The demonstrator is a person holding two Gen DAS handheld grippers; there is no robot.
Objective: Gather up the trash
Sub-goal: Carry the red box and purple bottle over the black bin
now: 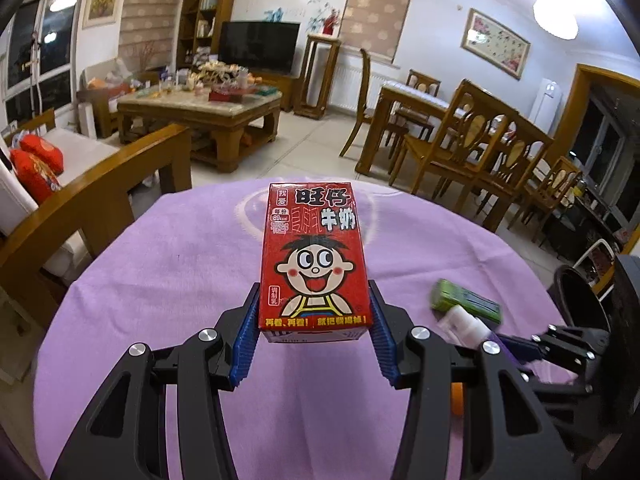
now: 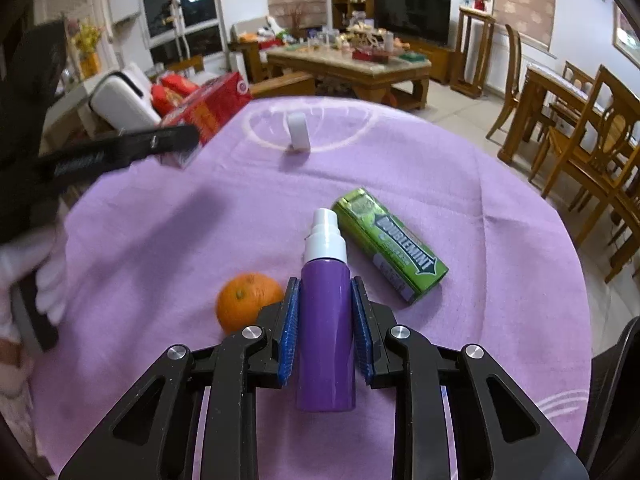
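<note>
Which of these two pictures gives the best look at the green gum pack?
The right wrist view: the green gum pack lies whole and sharp on the purple cloth, its lettering readable. The left wrist view shows it small, blurred, off to the side.

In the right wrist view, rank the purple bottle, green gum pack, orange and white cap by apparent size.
1. purple bottle, though it is nearest the camera
2. green gum pack
3. orange
4. white cap, farthest away, so its true size is unsure
</note>
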